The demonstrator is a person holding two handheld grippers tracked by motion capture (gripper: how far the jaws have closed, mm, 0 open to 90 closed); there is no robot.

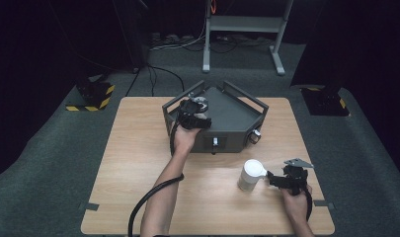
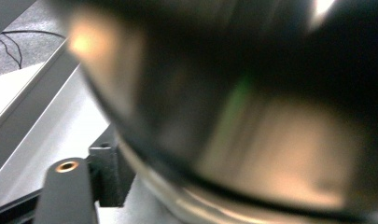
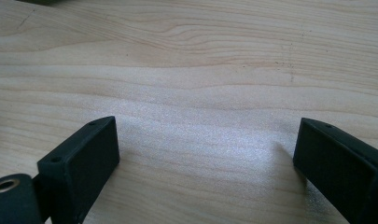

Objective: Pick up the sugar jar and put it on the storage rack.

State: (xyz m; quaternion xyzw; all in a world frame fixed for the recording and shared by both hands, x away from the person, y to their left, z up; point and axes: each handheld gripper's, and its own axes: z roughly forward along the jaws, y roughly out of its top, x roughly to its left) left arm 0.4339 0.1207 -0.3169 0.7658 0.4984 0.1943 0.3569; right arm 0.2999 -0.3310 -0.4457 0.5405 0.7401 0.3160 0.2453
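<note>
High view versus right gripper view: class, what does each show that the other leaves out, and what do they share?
High view: a grey box at the back of the wooden table, the left gripper at a round metal piece on the box's left rear corner, and a white cup standing nearer the person. Right gripper view: close wood grain, and the right gripper seen along its jaws, which stand wide apart with nothing between them. Shared: the wooden table and the right gripper over it.
</note>
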